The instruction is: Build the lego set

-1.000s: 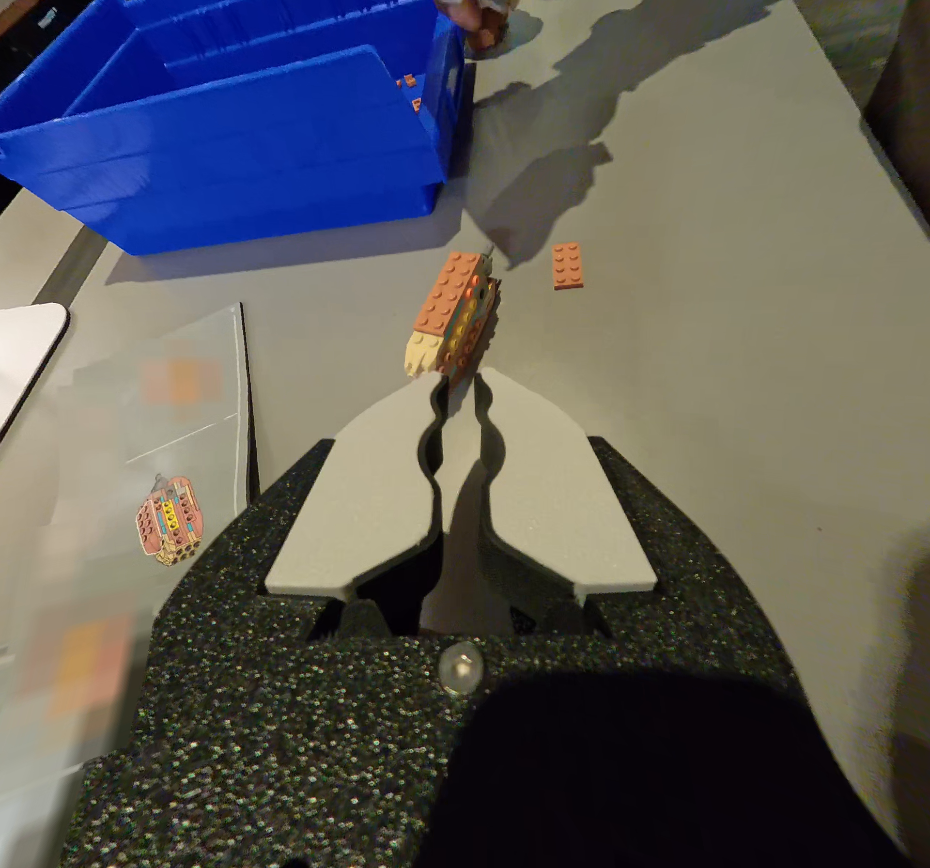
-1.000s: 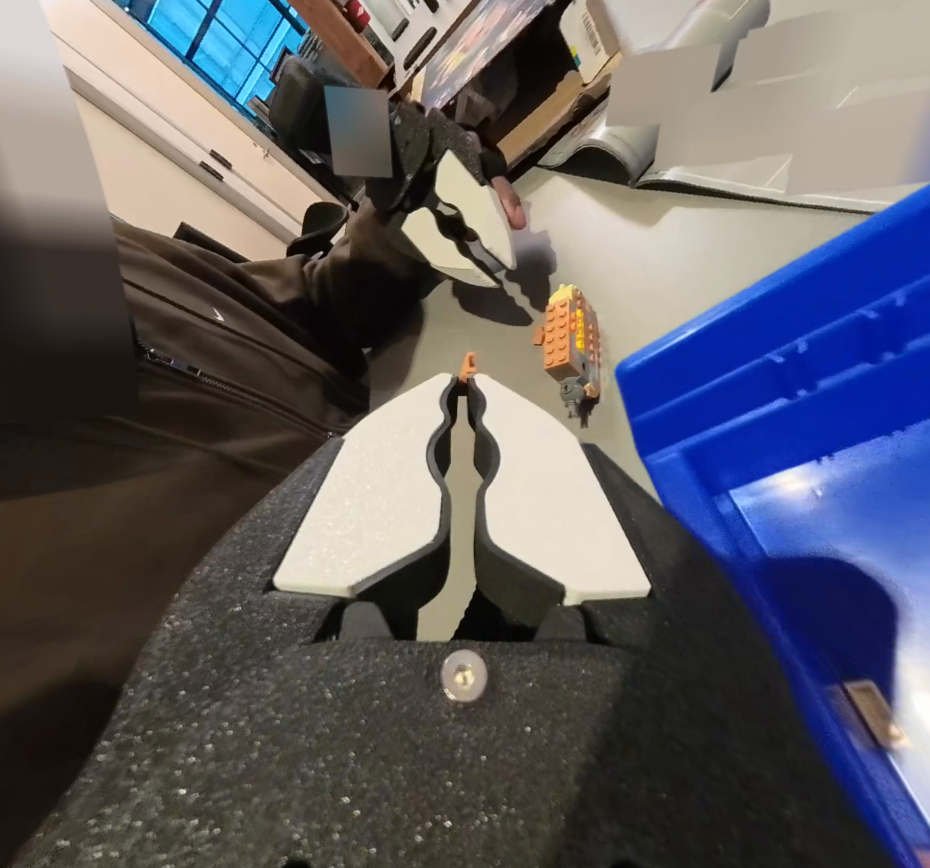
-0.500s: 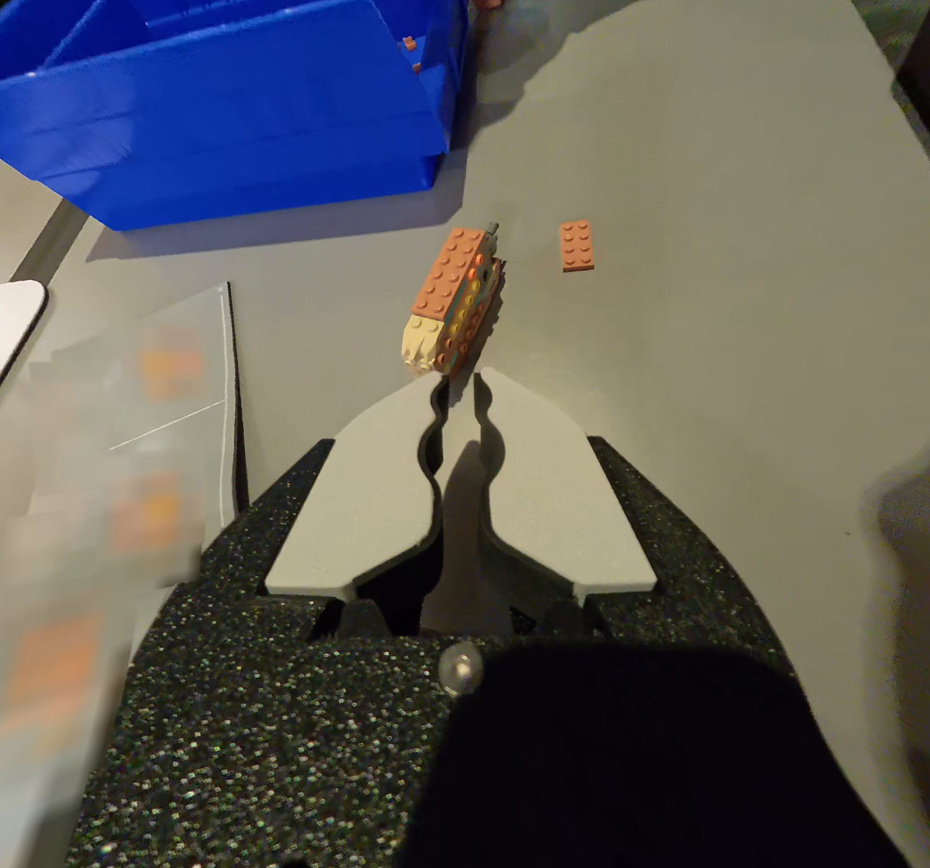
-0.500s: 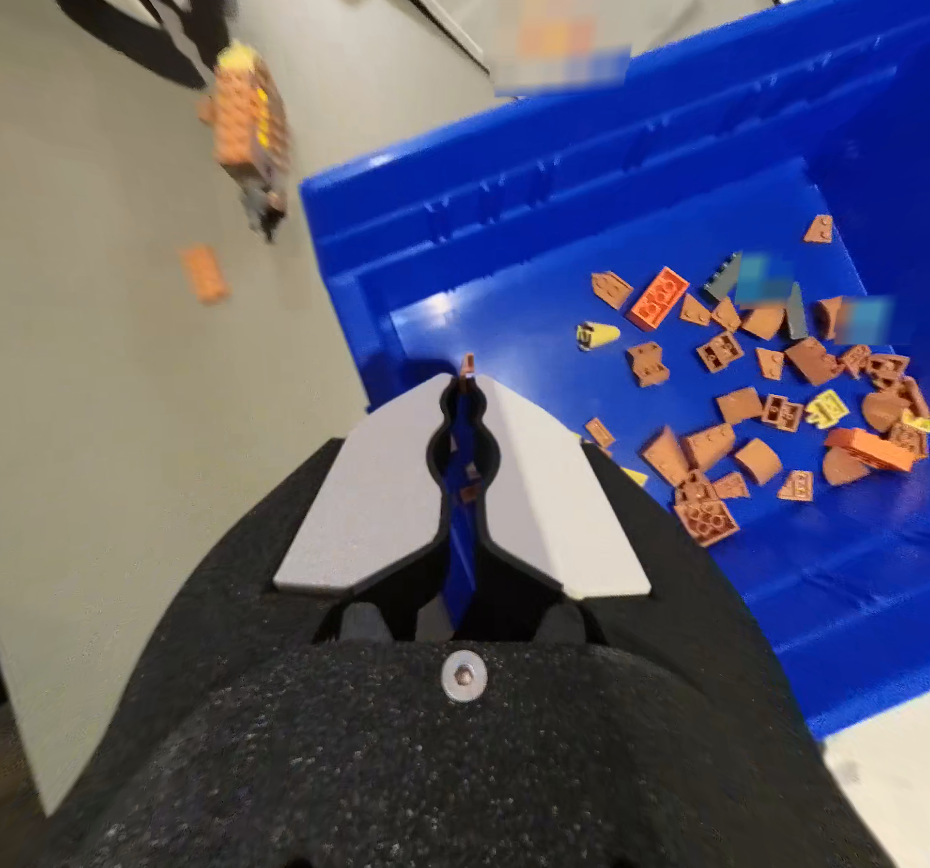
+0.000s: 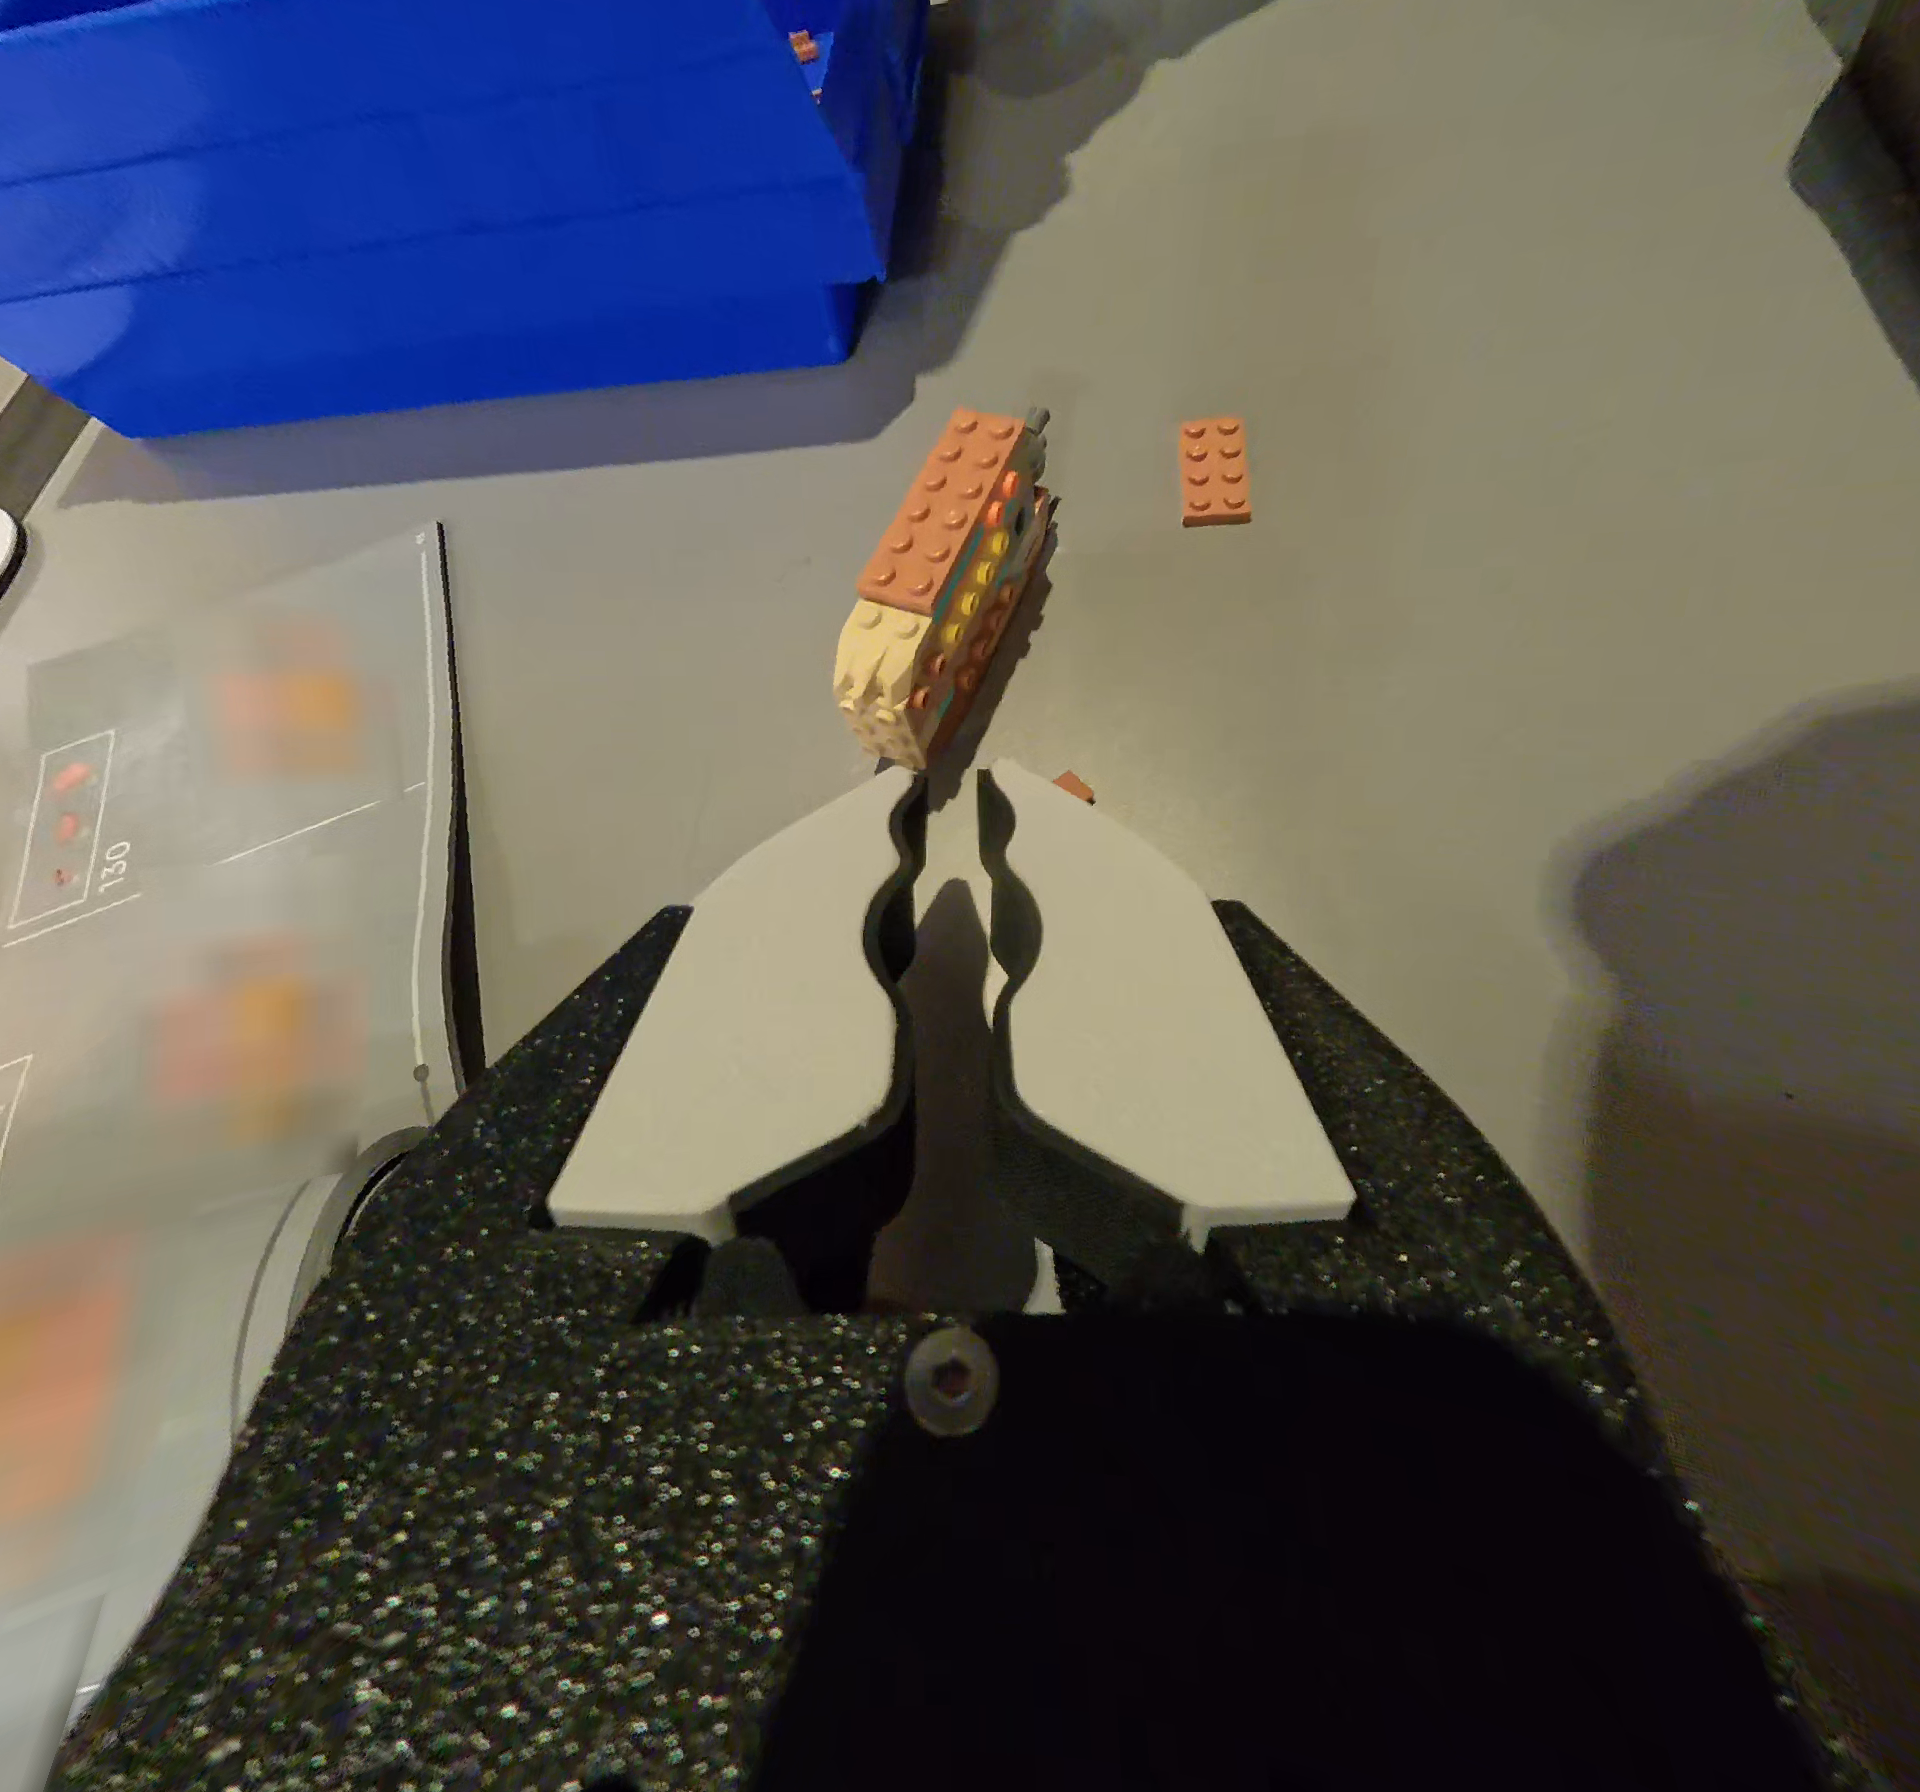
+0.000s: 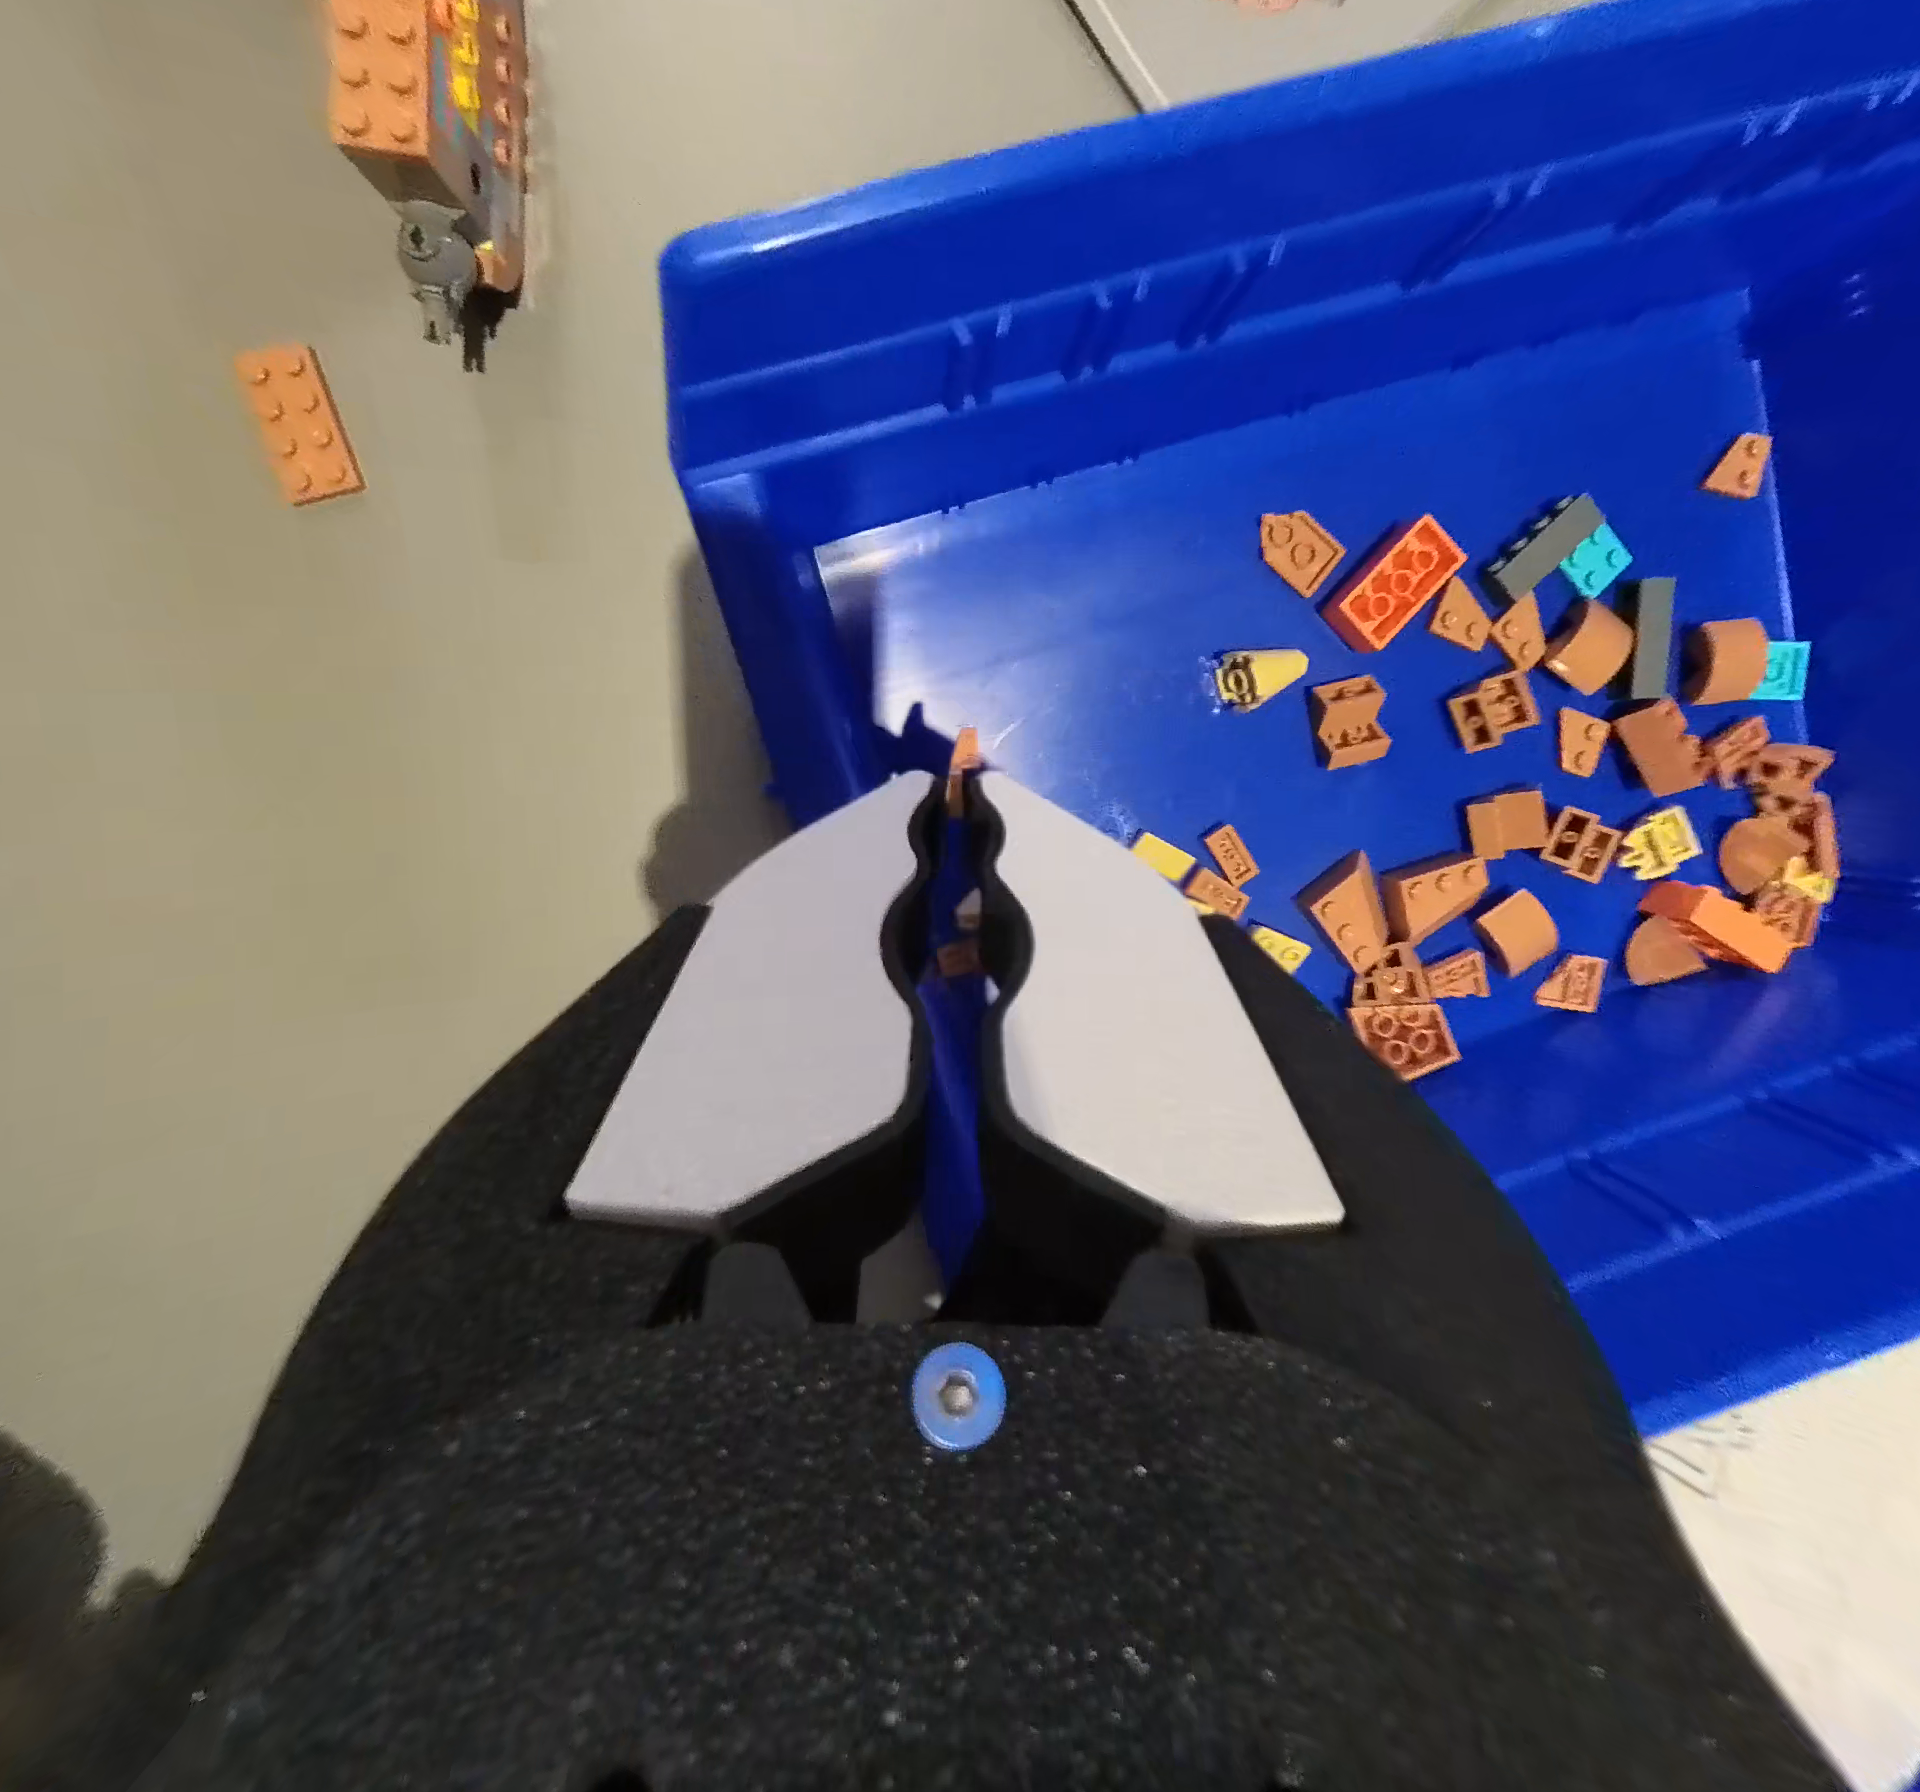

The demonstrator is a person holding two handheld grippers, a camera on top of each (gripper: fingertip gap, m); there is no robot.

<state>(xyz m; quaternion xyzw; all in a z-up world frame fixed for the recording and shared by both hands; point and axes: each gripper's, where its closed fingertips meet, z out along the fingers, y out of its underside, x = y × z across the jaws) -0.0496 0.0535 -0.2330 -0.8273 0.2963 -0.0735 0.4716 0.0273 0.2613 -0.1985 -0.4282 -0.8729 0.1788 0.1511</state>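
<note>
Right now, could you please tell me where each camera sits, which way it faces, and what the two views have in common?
Left wrist view: rides the left tongs, looking down along them at the lego model, loose plate and grey table; only its tongs show.
Right wrist view: rides the right tongs, which pinch a small brown piece over the blue bin of bricks.
Shared: model, plate, bin, table.

My right claw (image 6: 961, 786): matt grey pads, black body grainy, speckled. Bin (image 6: 1195, 308): glossy blue plastic, ribbed wall. Lego bricks (image 6: 1538, 807): smooth plastic. Desk (image 5: 1455, 392): matt grey, smooth. Booklet (image 5: 260, 807): glossy paper.
</note>
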